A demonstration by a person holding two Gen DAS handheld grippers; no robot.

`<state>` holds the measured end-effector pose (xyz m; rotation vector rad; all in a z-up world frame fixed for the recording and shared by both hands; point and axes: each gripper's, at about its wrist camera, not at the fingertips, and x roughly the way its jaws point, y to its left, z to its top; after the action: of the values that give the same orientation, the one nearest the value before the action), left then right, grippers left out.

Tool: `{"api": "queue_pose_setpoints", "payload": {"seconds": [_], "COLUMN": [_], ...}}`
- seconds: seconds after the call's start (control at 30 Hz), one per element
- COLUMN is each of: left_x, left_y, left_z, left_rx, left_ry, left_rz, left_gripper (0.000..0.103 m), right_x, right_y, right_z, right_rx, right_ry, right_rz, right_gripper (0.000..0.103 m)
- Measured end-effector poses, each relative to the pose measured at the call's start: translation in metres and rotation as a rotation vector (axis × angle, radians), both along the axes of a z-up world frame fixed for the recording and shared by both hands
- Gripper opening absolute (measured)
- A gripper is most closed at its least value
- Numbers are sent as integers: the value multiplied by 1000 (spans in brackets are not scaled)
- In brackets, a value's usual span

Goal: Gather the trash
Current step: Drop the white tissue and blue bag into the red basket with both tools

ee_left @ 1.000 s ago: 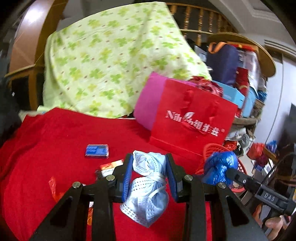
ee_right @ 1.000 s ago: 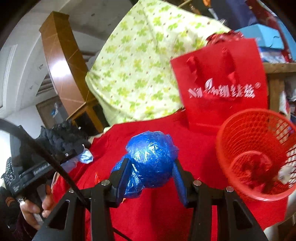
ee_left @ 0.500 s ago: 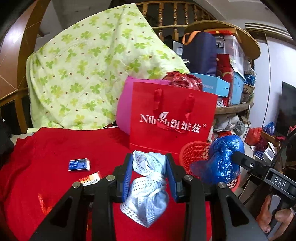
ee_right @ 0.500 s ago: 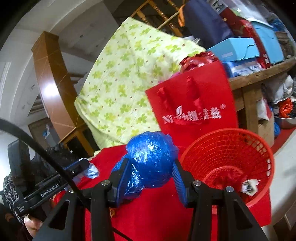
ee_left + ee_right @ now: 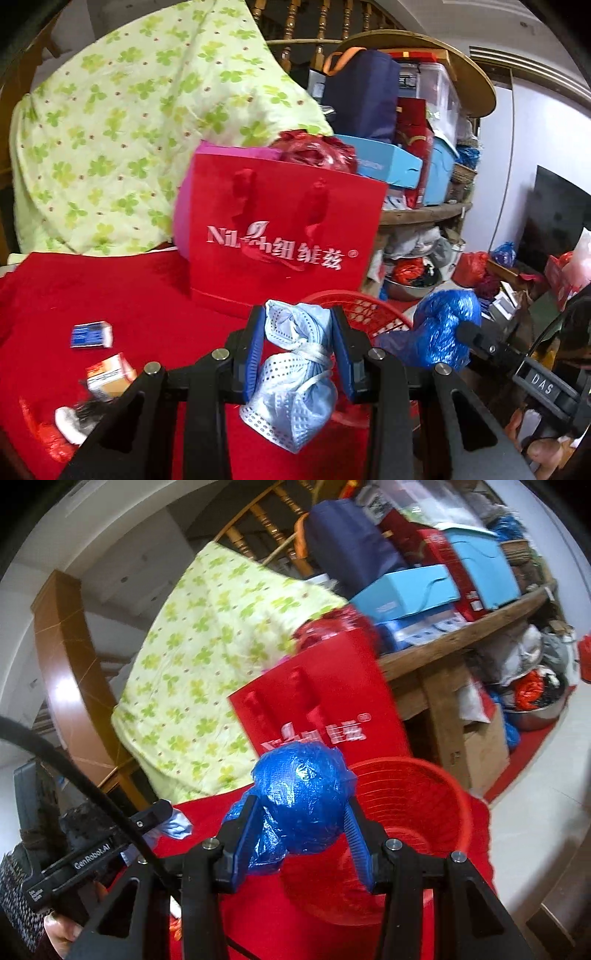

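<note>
My left gripper (image 5: 298,334) is shut on a crumpled light-blue face mask (image 5: 295,384), held above the red tablecloth just before the red mesh basket (image 5: 364,308). My right gripper (image 5: 301,825) is shut on a balled blue plastic bag (image 5: 301,797), held above the near rim of the basket (image 5: 436,805). The blue bag also shows at the right of the left wrist view (image 5: 439,332). The left gripper with the mask tip shows at the left of the right wrist view (image 5: 173,821).
A red gift bag (image 5: 280,243) stands behind the basket, a green clover cloth (image 5: 140,122) behind it. A blue packet (image 5: 91,334), an orange carton (image 5: 109,374) and small scraps (image 5: 70,424) lie on the red cloth (image 5: 110,288). Cluttered shelves stand at right.
Both grippers have moved right toward the red basket with their loads. The basket now lies directly under the blue bag; the mask is close to its rim.
</note>
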<state>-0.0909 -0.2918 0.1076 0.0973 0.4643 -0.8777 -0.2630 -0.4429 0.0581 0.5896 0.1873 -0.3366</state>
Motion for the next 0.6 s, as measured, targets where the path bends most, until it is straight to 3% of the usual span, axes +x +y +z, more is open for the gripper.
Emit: {"api": "queue_pose_setpoints", "payload": {"seconds": [0.23,0.47,0.53,0.6], "left_x": [5,13,16,18], "left_y": [-41,-80,-86,-88], "left_z": [-8,-32,-40,-45], "left_rx": [-29,11,26,43], "left_ry": [62,110,132,141], "left_rz": [-85,-127,-133,-130], "left_gripper": [37,40,43,56], "right_x": [-16,-21,-21,-20], "right_y": [-30,-49,-54,-58], "right_z": [-11,-28,-34,-39], "right_rx": [49,72,85,97], "right_ry": [4,35,48,57], "right_rz": [-75,-114,-117,-116], "right_gripper": [49,50,50,50]}}
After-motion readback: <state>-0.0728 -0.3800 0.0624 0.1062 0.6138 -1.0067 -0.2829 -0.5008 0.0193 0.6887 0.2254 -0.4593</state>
